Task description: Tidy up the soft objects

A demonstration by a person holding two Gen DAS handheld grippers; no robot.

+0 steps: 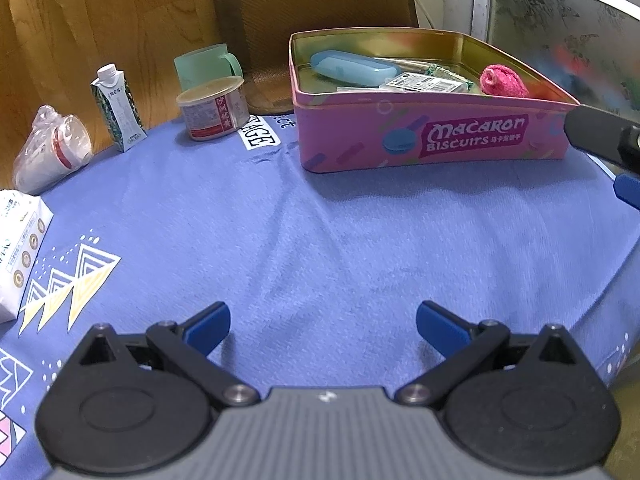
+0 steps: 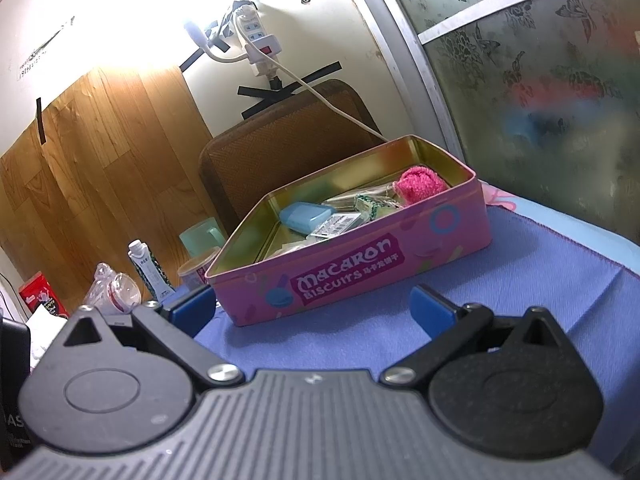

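Note:
A pink biscuit tin stands open on a blue-purple cloth. Inside lie a rolled pink soft item, a light blue case and several packets. My left gripper is open and empty, low over the cloth, well in front of the tin. My right gripper is open and empty too, just in front of the tin's long side. In the left wrist view the right gripper shows at the right edge, beside the tin's corner.
Left of the tin stand a round can, a green mug, a small carton and bagged cups. A white tissue pack lies at the left edge. A brown chair back stands behind the table.

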